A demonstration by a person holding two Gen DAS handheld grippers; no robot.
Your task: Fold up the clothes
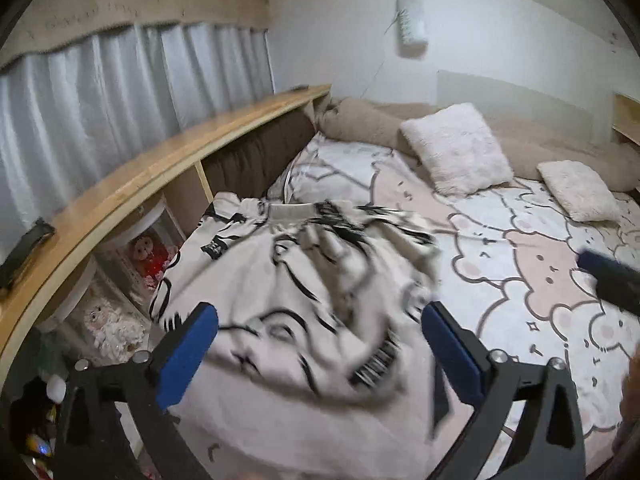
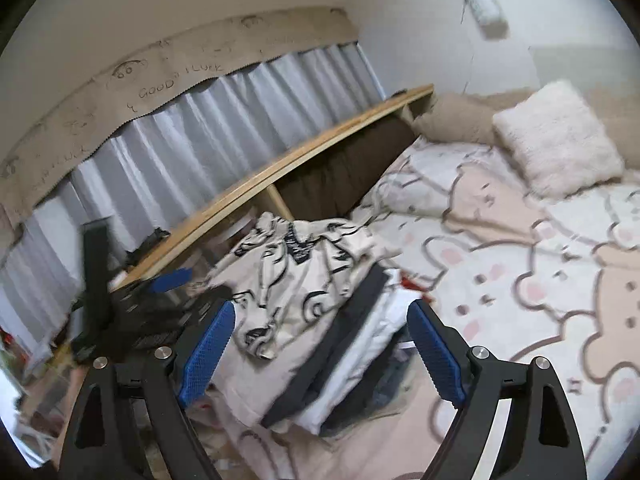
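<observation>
A cream garment with black print (image 1: 280,272) lies rumpled on the bear-print bed sheet (image 1: 520,280), blurred in the left wrist view. My left gripper (image 1: 320,312) stands wide open just above its near part, and neither blue pad touches the cloth. In the right wrist view the same garment (image 2: 296,256) rests on top of a stack of folded clothes (image 2: 352,360) with dark and white layers. My right gripper (image 2: 322,308) hangs open over that stack with nothing pinched. The right gripper's dark tip (image 1: 608,280) shows at the right edge, and the left gripper's blue pad (image 2: 168,280) shows blurred at the left.
A long wooden shelf (image 1: 160,168) runs along the bed's left side, with dolls (image 1: 144,256) in its niche and a dark flat object (image 1: 24,248) on top. Two fluffy pillows (image 1: 456,148) (image 1: 576,190) lie at the bed's head. A grey curtain (image 2: 200,148) hangs behind.
</observation>
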